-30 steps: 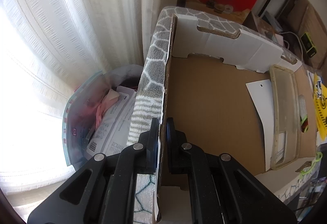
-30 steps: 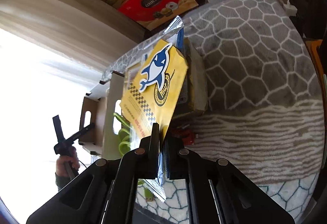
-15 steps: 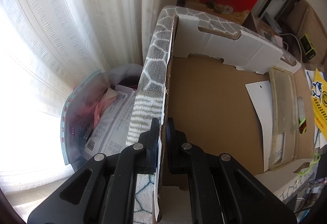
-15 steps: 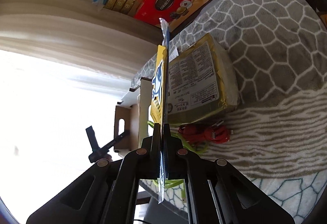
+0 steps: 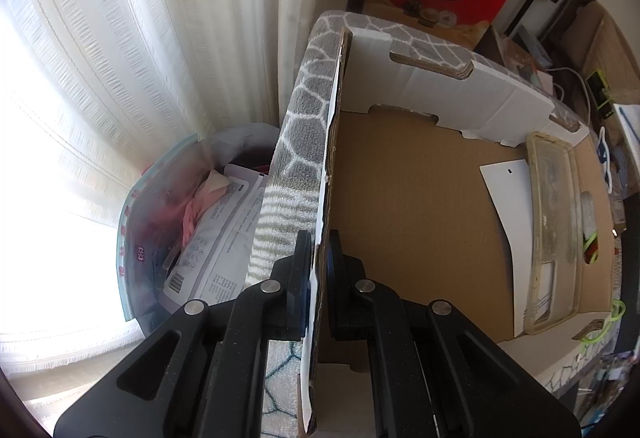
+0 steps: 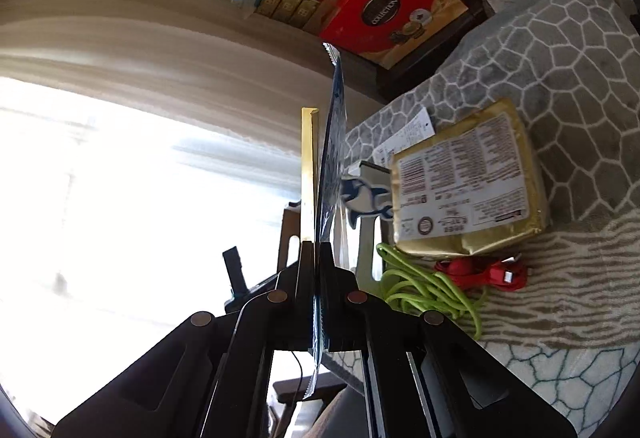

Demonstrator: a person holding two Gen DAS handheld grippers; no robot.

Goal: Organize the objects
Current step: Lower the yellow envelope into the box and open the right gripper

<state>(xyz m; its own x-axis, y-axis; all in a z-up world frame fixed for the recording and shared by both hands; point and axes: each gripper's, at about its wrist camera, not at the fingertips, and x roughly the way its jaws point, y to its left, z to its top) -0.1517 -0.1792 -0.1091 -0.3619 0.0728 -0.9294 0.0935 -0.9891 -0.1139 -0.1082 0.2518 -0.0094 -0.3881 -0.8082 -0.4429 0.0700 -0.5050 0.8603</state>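
Note:
My left gripper (image 5: 319,243) is shut on the near side wall of an open cardboard box (image 5: 408,206) that stands on a grey patterned blanket (image 5: 296,142). A clear plastic tray (image 5: 554,230) and a white card (image 5: 504,198) lie in the box. My right gripper (image 6: 316,250) is shut on a flat yellow and blue snack packet with a whale picture (image 6: 330,174), held edge-on in the air above the blanket (image 6: 560,78). A gold foil packet (image 6: 464,178), a green cable (image 6: 420,290) and a red cable (image 6: 480,274) lie on the blanket.
White curtains (image 5: 140,58) hang at the left. A translucent bin with papers and pink cloth (image 5: 192,234) stands beside the blanket. Red gift boxes (image 6: 384,2) are stacked behind. The left gripper's handle shows in the right wrist view (image 6: 236,270).
The right gripper has lifted and turned the yellow packet from face-on to edge-on, uncovering the gold foil packet. The left gripper stays clamped on the box wall.

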